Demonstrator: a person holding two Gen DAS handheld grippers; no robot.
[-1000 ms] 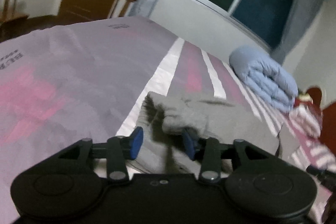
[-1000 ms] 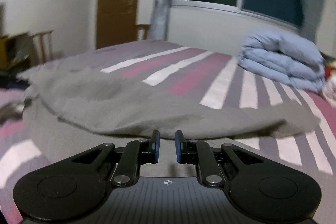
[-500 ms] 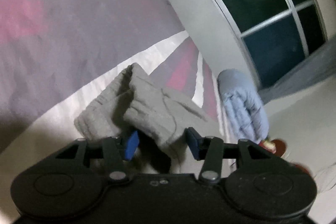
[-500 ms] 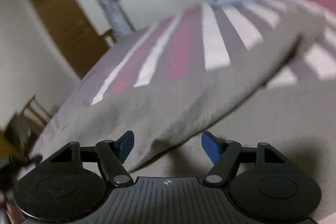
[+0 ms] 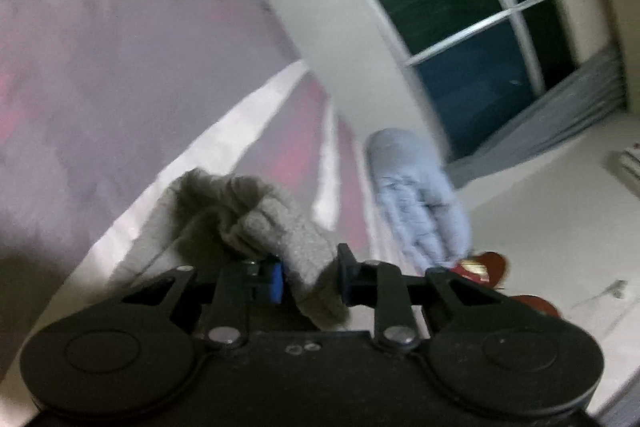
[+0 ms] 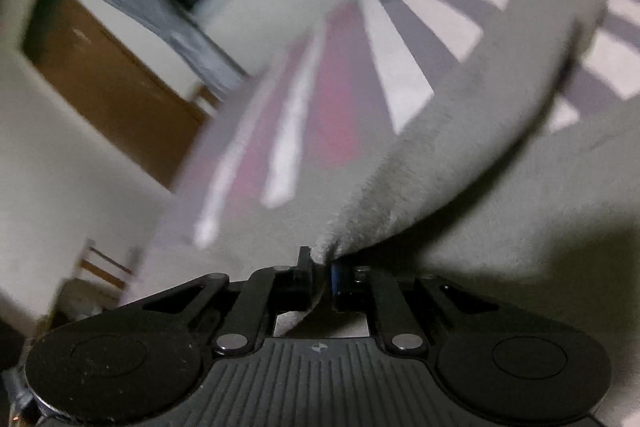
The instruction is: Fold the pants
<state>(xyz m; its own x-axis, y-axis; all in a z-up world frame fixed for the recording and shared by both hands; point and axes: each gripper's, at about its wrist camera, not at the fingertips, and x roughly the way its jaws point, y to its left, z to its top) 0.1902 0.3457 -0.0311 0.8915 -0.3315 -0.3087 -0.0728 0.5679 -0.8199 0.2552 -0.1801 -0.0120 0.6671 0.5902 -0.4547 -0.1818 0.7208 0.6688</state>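
Note:
The grey pants lie on a striped bed. In the left wrist view a bunched, ribbed end of the pants sits between the fingers of my left gripper; the jaws stand partly apart with the fabric thick between them. In the right wrist view my right gripper is shut on a folded edge of the grey pants, which rise in a ridge away from the fingertips to the upper right. The views are tilted and blurred.
The bed cover has purple, pink and white stripes. A folded light-blue duvet lies at the far side under a dark window. A brown door and a wooden chair stand at the left.
My right gripper went from open to shut on the pants' edge. My left gripper's jaws narrowed around the bunched end. Both views have tilted further.

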